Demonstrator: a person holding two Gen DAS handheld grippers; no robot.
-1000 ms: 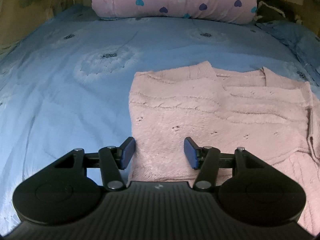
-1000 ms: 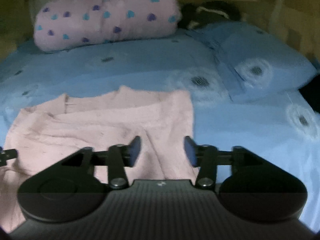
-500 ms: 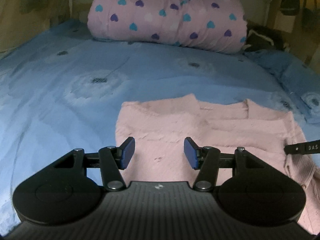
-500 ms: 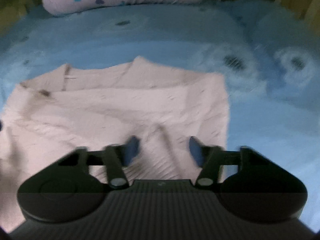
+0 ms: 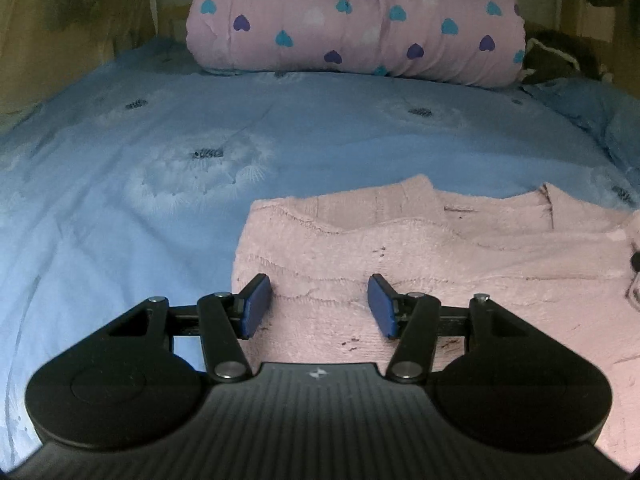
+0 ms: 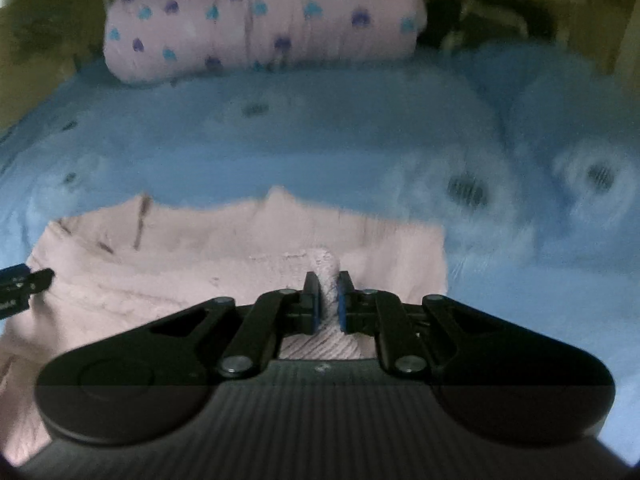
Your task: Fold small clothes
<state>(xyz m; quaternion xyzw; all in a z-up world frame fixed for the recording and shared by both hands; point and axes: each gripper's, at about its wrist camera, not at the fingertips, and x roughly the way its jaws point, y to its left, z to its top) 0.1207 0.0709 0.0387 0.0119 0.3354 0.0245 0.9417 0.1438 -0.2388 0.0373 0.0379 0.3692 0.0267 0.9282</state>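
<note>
Left tongs (image 5: 319, 306) stand with their blue pads (image 5: 256, 306) wide apart and nothing between them, as we see in the left wrist view; they hover over the near left part of a pink sweater (image 5: 460, 264). We find the sweater lying flat on the blue bed cover (image 5: 160, 168), its left edge running straight away from us just beside the left pad, its neckline at the far side. Beyond it, at the head of the bed, we see a rolled pink quilt (image 5: 356, 20) printed with blue and purple hearts, and a dark bundle (image 5: 560, 54) at the quilt's right end. At the far right edge of this view a small dark part shows against the sweater, too little for us to name. In the right wrist view, which is blurred, we see the right tongs (image 6: 329, 300) drawn together and clamped on a raised fold of the sweater (image 6: 200, 272), a ridge of knit standing up between the pads (image 6: 314, 300). Here the sweater spreads to the left of the tongs, with its right edge a little to the right of them. A blue pillow (image 6: 580, 152) lies at the right, and the heart quilt (image 6: 260, 20) sits at the far end. The tip of the left tongs (image 6: 20, 284) pokes in at the left edge over the sweater.
</note>
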